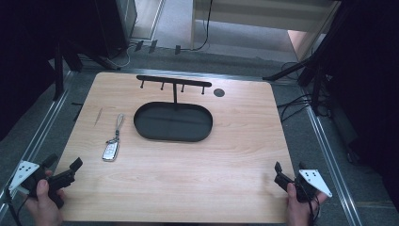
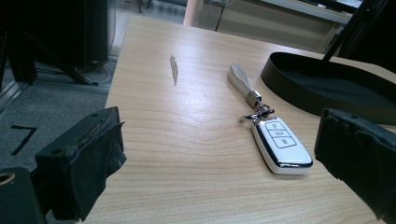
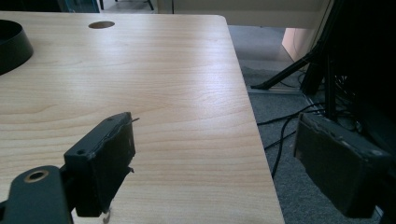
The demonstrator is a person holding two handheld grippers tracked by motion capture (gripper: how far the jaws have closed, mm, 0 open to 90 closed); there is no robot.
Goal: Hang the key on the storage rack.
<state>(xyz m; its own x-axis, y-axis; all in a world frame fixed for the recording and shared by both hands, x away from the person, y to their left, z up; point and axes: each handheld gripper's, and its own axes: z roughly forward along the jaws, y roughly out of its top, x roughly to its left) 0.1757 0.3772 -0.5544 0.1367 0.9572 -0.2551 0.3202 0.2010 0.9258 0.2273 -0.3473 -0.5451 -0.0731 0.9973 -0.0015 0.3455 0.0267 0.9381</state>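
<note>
Left gripper (image 1: 66, 173): held at the near left corner of the table (image 1: 244, 155), jaws spread wide, nothing between them. It faces the car key, so it looks staged for a reach toward it.

Right gripper (image 1: 282, 173): held at the near right corner, jaws likewise parted and holding nothing, well apart from everything; probably parked clear of the work.

Car key (image 1: 110, 151): 1 white fob with a metal rim, lying flat on the left half of the table, buttons up, its strap (image 1: 120, 122) stretched away toward the far edge.

Tray (image 1: 173, 123): 1 black oval tray just right of the key, carrying an upright post with a hook bar (image 1: 173, 81), 4 pegs hanging down.

Obstructions: none between left gripper and key; the tray wall stands near the fob's far side.
</note>
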